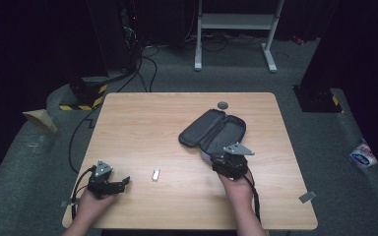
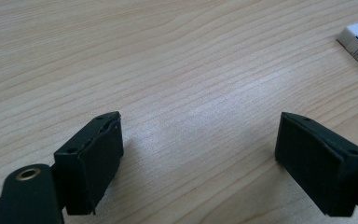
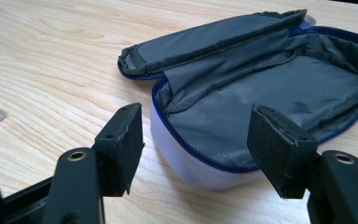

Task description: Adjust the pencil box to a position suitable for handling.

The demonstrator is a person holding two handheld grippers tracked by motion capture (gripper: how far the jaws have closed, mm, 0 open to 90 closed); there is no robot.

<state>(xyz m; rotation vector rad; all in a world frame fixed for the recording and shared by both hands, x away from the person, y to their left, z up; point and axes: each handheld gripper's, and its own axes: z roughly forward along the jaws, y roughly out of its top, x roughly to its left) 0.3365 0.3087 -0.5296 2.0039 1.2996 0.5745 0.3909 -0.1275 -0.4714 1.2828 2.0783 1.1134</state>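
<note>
Surface [image 1: 142,123]: light wood, carrying everything your two tongs work over.
Pencil case [image 1: 212,131]: unzipped and lying spread flat, dark grey lining up, blue zip along the rim. It sits straight ahead of your right tongs; its near white end lies just beyond the tips, level with the gap between them.
Case lid [image 3: 214,39]: folded back to the far left side of the open case as your right tongs see it.
Right tongs [image 3: 196,135]: released, jaws partly spread and nothing pressed between the pads. In the right gripper view the near rim of the case [image 3: 196,163] shows in the gap; I can't tell whether the tips touch it.
Left tongs [image 2: 200,149]: released, jaws wide, bare wood between them, low over the near left part of the surface.
Eraser [image 1: 155,174]: small, white, with a printed sleeve, lying between your two tongs, nearer the left pair, off its right jaw and apart from it.
Round grey disc [image 1: 222,104]: beyond the case, well past your right tongs.
</note>
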